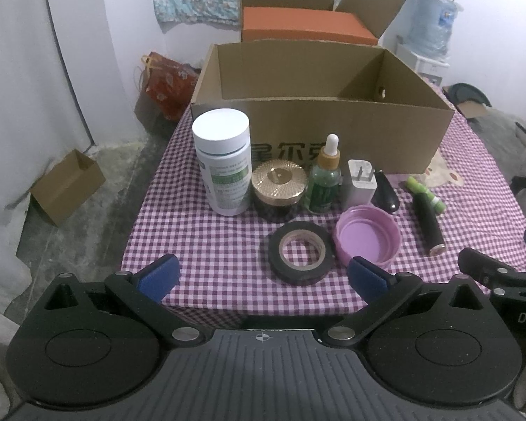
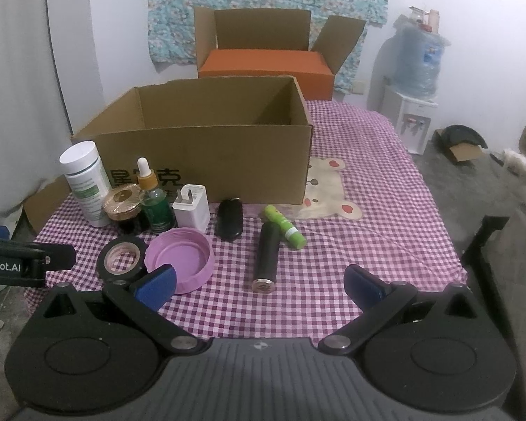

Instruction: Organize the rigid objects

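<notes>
On the checked cloth, in front of an open cardboard box [image 1: 319,133] [image 2: 200,161], stand a white bottle [image 1: 224,165] [image 2: 86,186], a gold-lidded jar [image 1: 278,189] [image 2: 122,203], a green dropper bottle [image 1: 324,179] [image 2: 154,203] and a white charger [image 1: 360,184] [image 2: 192,208]. Closer lie a black tape roll [image 1: 301,252] [image 2: 122,258], a purple lid [image 1: 367,238] [image 2: 180,258], a black oval object [image 1: 385,193] [image 2: 229,222], a dark tube [image 1: 428,224] [image 2: 267,258] and a green tube [image 1: 425,189] [image 2: 284,226]. My left gripper [image 1: 263,277] is open, short of the tape. My right gripper [image 2: 259,286] is open before the dark tube.
An orange box inside a larger flapped carton [image 1: 305,28] [image 2: 266,70] sits behind. A small carton [image 1: 66,186] lies on the floor at left beside a red bag [image 1: 166,84]. A water dispenser [image 2: 413,105] stands at right. The table's left edge drops to the floor.
</notes>
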Demonstrator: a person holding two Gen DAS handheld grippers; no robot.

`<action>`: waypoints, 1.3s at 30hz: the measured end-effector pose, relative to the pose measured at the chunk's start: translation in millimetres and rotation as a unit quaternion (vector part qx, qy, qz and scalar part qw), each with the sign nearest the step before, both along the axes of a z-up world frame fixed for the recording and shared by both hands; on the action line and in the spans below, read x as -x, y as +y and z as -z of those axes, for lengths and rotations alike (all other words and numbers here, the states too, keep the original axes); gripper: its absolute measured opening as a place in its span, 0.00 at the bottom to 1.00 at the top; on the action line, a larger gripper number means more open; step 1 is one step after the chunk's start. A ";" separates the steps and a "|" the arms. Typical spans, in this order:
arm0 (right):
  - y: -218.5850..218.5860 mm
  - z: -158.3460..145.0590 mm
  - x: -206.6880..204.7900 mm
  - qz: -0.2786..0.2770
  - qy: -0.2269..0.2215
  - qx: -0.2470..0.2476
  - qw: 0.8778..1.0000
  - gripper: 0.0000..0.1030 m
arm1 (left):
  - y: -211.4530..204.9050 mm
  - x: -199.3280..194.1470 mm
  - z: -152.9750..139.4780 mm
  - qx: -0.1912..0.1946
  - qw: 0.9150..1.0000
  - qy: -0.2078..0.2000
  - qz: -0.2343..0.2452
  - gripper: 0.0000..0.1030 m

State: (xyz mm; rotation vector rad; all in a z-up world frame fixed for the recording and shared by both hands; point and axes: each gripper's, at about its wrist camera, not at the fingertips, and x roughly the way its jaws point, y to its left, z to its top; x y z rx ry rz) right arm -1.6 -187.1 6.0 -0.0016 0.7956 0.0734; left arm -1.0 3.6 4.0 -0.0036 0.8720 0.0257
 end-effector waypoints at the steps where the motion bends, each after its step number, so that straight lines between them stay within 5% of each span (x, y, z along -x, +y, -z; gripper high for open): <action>1: 0.3 0.2 0.1 0.000 0.000 0.000 1.000 1.00 | 0.1 0.1 -0.2 0.000 1.000 0.000 0.000 1.00; 39: -2.6 3.9 -1.0 0.004 0.003 -0.010 1.000 1.00 | -1.8 -1.4 5.4 -0.006 1.000 0.005 0.006 1.00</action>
